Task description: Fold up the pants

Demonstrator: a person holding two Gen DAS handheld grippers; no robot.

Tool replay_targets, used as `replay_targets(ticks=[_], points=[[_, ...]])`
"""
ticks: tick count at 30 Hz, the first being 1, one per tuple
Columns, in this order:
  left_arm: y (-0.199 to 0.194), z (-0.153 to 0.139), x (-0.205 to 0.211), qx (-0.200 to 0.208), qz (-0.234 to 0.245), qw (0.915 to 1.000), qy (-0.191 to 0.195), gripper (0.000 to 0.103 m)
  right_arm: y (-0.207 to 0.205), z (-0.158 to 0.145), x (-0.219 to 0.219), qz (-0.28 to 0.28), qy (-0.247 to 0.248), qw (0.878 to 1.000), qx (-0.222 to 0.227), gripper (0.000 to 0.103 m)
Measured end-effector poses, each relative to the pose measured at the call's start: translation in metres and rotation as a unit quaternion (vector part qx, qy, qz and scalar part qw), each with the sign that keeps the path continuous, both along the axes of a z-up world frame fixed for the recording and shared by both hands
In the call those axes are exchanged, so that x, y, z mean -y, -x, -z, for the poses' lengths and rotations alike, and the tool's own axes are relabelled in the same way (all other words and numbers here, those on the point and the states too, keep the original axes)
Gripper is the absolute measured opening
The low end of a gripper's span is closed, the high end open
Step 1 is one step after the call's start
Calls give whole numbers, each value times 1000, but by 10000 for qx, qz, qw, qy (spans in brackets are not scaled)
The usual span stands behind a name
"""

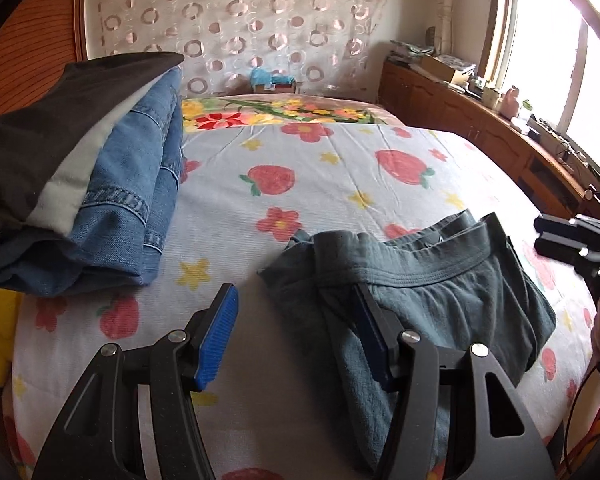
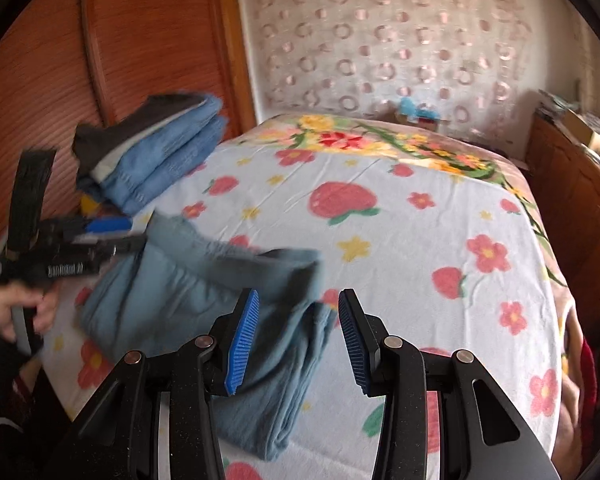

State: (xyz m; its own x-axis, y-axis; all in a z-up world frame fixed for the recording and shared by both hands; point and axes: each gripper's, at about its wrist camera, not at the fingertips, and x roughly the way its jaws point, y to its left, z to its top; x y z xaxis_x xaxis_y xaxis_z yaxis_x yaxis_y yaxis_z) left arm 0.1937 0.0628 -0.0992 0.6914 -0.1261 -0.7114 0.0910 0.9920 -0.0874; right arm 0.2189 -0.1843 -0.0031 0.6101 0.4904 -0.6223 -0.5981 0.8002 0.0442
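Jaws of the left gripper (image 1: 296, 332) stand apart with nothing pressed between the blue pads; its right-hand finger lies over the near edge of the folded grey-green pants (image 1: 432, 288), though whether it touches the cloth cannot be told. The right gripper (image 2: 298, 340) also has its jaws parted and empty, hovering above the near right corner of the same pants (image 2: 204, 300), which lie in a folded bundle, waistband uppermost, on the near part of the strawberry-and-flower bedsheet (image 1: 340, 168). In the right wrist view a hand (image 2: 16, 308) grips the left gripper's handle at the left edge. Farther off, at the bed's left side, sits a stack of folded clothes (image 1: 100, 184), blue denim under pale and dark layers. Beyond the bed hangs a ring-patterned curtain (image 1: 240, 12), with a wooden cabinet (image 1: 480, 120) below the window on the right
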Motion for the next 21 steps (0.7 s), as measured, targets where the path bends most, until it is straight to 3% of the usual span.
replay_targets(ticks=[5, 9, 11, 21], points=[[9, -4, 1, 97, 47, 9999, -7, 59, -19, 13, -12, 46, 340, 9992, -208, 43], [19, -10, 5, 194, 164, 9997, 21, 59, -50, 17, -12, 513, 456, 9972, -304, 43], [23, -12, 6, 234, 205, 9995, 44, 59, -52, 15, -7, 521, 286, 9977, -332, 43], [47, -8, 21, 268, 406, 9988, 43, 61, 19, 9, 17, 153, 28, 9996, -239, 43]])
